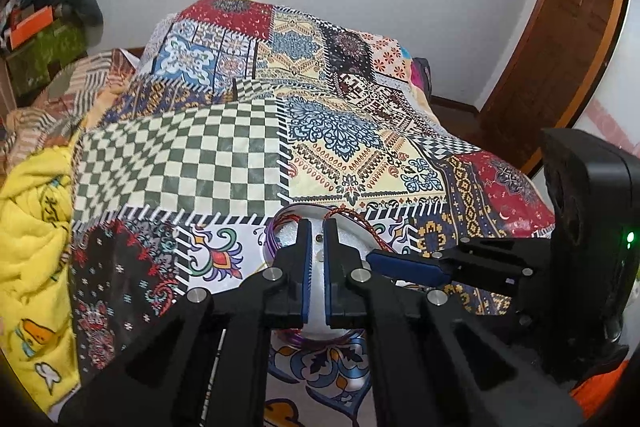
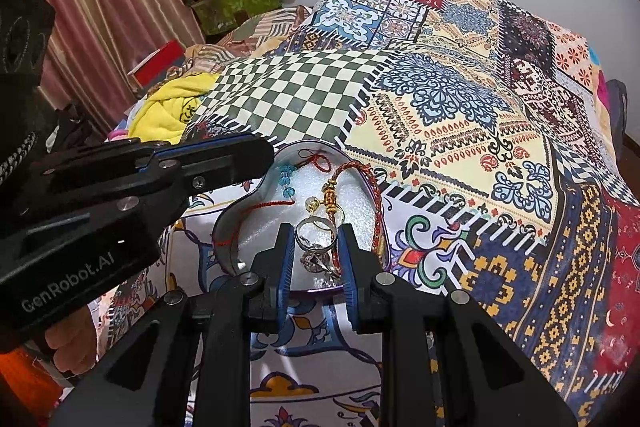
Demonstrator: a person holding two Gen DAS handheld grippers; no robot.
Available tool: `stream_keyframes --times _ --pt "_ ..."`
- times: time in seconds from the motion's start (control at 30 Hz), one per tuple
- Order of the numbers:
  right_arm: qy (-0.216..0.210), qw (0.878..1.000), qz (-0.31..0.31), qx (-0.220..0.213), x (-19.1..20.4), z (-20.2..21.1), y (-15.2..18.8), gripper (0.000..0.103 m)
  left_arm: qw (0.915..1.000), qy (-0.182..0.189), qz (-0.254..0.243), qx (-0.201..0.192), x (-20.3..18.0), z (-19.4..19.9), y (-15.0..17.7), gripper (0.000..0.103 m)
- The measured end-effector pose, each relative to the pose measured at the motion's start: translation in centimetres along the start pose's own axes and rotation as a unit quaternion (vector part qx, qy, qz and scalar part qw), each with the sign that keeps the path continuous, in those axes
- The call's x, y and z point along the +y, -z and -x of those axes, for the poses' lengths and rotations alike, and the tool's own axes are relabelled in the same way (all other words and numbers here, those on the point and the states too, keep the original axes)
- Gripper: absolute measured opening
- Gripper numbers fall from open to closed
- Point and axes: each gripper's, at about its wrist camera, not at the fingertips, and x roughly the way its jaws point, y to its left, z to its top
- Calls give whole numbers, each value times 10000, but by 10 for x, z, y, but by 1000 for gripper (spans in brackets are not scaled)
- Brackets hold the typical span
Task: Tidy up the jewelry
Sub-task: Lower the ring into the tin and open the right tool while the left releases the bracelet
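Your right gripper (image 2: 314,249) hangs over the heart-shaped tin (image 2: 228,227) on the bed (image 2: 460,131); its jaws are pinched on a silver ring (image 2: 314,229). Red braided bracelet (image 2: 360,179) and blue bead charm (image 2: 286,181) lie on the tin's white lining. Left gripper (image 2: 256,155) is at the tin's left rim; can't tell if touching.

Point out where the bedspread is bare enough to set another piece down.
The green-checked patch beyond the heart-shaped tin lies bare, bordered by the yellow blanket on its left. The cream paisley patch to the tin's right is bare too. The tin itself is crowded: silver rings, a red braided bracelet, blue beads, with both hand-held grippers over it.
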Motion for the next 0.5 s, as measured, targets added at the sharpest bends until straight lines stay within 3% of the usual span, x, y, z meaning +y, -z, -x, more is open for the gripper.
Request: stream_keyframes --times 0.33,0.5 --pt "285 9993 -44 -254 -6 36 -1 20 9989 -323 -240 -223 -11 30 -3 19" --pt "469 9979 -170 -425 -16 62 0 20 9980 -473 -303 -285 -16 45 -1 23"
